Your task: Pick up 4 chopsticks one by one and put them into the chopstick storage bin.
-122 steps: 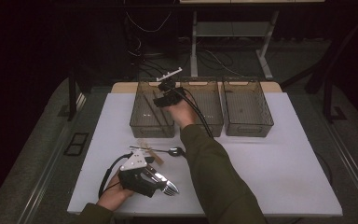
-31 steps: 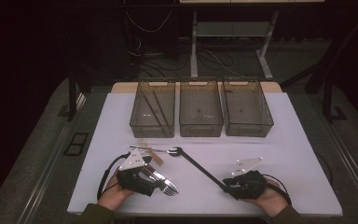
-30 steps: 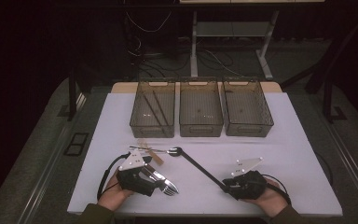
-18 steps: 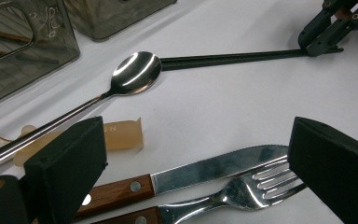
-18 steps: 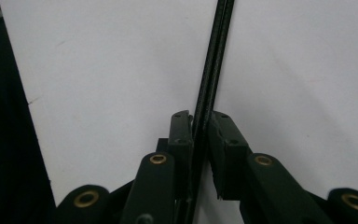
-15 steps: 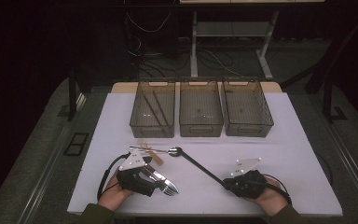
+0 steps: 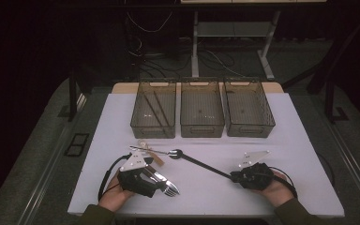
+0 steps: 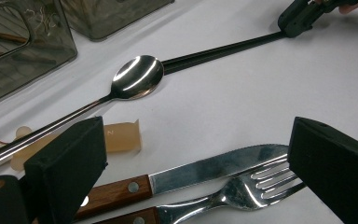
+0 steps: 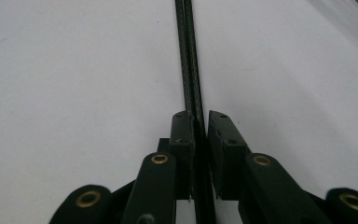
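A pair of black chopsticks [image 7: 201, 165] [image 8: 223, 49] lies slantwise on the white table. My right gripper [image 7: 234, 176] [image 9: 199, 119] has its jaws just closed on their near end [image 9: 189, 70], with the sticks between the pads. At the front left my left gripper [image 7: 157, 183] [image 8: 200, 154] stands open. A wood-handled knife [image 8: 214, 168] and fork [image 8: 251, 184] lie between its wide jaws, untouched. A steel spoon [image 7: 176, 153] [image 8: 137, 77] lies just beyond, its bowl at the chopsticks' far tip.
Three clear bins [image 7: 153, 123] [image 7: 201, 123] [image 7: 249, 123] stand in a row at the back; the left one holds dark sticks [image 7: 157, 108]. A small beige piece [image 8: 121, 140] lies by the spoon handle. Bare white table lies between the bins and my right gripper.
The right arm has come back from the left bin to the front right. Its hand has settled slightly at the chopsticks' end. The left hand has not moved.
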A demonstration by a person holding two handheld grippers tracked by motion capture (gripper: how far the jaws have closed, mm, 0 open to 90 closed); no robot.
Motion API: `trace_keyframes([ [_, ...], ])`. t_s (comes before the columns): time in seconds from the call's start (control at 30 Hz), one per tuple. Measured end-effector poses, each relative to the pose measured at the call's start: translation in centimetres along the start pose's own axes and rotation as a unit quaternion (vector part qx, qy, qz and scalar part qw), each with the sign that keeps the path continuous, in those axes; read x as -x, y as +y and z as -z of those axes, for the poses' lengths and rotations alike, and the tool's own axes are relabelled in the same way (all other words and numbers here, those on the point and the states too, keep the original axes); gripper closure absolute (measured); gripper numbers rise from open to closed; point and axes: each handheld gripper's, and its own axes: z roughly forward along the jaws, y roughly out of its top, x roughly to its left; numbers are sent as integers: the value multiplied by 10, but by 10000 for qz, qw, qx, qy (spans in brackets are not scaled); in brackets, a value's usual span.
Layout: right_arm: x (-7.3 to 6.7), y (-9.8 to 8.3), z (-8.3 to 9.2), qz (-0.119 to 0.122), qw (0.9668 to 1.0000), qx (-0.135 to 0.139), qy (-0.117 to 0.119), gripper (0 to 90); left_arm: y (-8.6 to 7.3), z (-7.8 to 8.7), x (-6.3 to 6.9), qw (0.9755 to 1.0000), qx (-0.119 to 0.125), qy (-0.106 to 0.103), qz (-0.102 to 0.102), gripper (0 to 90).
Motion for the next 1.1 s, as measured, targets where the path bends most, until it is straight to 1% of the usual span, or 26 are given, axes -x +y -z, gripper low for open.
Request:
trace_keyframes([
  [0.03,0,0,0,-3,10000,2,16,771,0,0,0,10000,2,0,2,41],
  [0.1,1,1,2,-31,9999,66,118,745,0,0,0,10000,2,-1,2,41],
  [0.17,3,4,5,-61,9997,188,111,730,0,0,0,10000,4,-3,3,42],
  [0.27,8,11,5,-142,9991,324,226,732,0,0,-1,10000,1,2,8,41],
  [0.33,10,17,2,-145,9986,368,345,757,0,0,-2,10000,-5,7,11,42],
  [0.43,11,26,-5,-80,9983,338,464,783,0,-1,-1,10000,-11,5,-6,41],
  [0.5,12,31,-10,-7,9983,309,501,796,0,-1,-1,10000,-21,-1,-10,41],
  [0.6,14,35,-17,7,9981,269,556,815,0,-1,-1,10000,-20,-7,-16,41],
  [0.73,16,36,-22,8,9980,239,588,820,0,-1,-1,10000,-28,-8,-12,41],
  [0.87,16,38,-25,31,9979,231,613,822,0,-2,-1,10000,-26,-15,-16,41],
  [0.97,17,37,-28,38,9979,176,628,822,0,-2,-1,10000,-29,-13,-16,42],
  [1.1,17,38,-28,65,9980,161,615,822,0,-2,-1,10000,-26,-14,-16,42],
])
